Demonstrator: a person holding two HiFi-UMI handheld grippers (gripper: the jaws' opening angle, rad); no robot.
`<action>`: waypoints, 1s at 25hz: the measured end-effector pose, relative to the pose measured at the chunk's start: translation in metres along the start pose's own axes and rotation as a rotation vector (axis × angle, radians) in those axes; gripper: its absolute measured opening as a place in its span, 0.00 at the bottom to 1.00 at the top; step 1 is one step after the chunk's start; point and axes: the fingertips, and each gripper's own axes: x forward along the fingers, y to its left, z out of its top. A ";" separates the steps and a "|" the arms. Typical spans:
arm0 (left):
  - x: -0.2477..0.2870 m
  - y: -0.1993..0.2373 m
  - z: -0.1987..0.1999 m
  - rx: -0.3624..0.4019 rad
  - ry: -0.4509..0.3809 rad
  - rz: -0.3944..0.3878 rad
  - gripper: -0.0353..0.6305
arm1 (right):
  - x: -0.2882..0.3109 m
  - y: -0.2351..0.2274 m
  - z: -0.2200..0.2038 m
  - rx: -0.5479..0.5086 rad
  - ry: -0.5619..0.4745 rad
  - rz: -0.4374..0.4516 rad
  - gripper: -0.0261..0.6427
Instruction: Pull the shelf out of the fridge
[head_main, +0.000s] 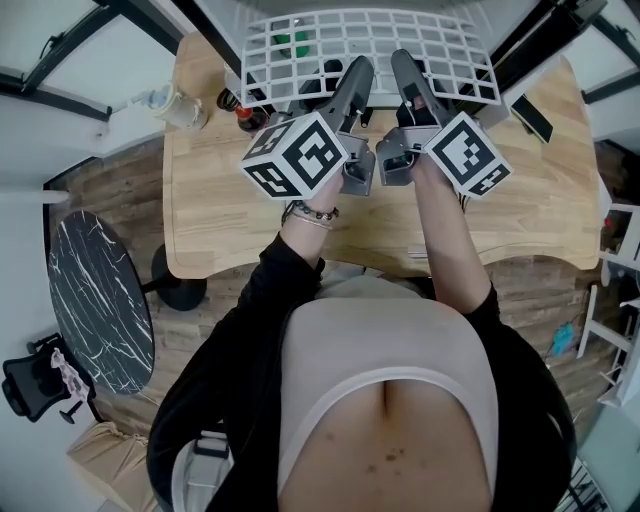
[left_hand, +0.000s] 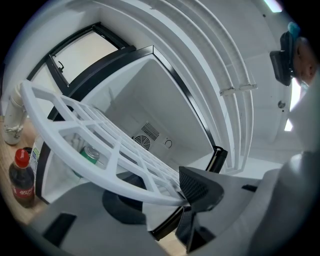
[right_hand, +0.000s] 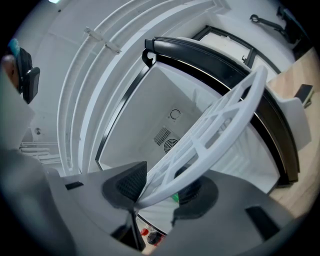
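Left gripper (head_main: 356, 72) (left_hand: 185, 201) and right gripper (head_main: 406, 68) (right_hand: 154, 194) are side by side, each with its jaws closed on the near rim of the white grid shelf (head_main: 370, 14) (left_hand: 95, 176) (right_hand: 227, 122). The shelf is held about level before the open mouth of the fridge (left_hand: 150, 95) (right_hand: 170, 95), its far edge toward the fridge's back wall; whether it still rides in the fridge's rails cannot be made out. A green can (left_hand: 91, 154) shows through the grid inside the fridge, and a cola bottle (left_hand: 22, 177) stands just outside the fridge's left wall on the wooden table (head_main: 220, 200).
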 end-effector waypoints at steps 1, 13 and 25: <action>-0.001 -0.001 -0.001 0.001 0.002 -0.006 0.36 | -0.001 0.000 0.000 0.001 -0.004 0.002 0.30; -0.012 -0.009 -0.008 0.012 0.012 -0.016 0.36 | -0.015 0.003 -0.001 0.017 -0.013 0.007 0.29; -0.042 -0.019 -0.026 -0.021 -0.015 0.012 0.35 | -0.049 0.008 -0.011 0.018 0.015 0.006 0.27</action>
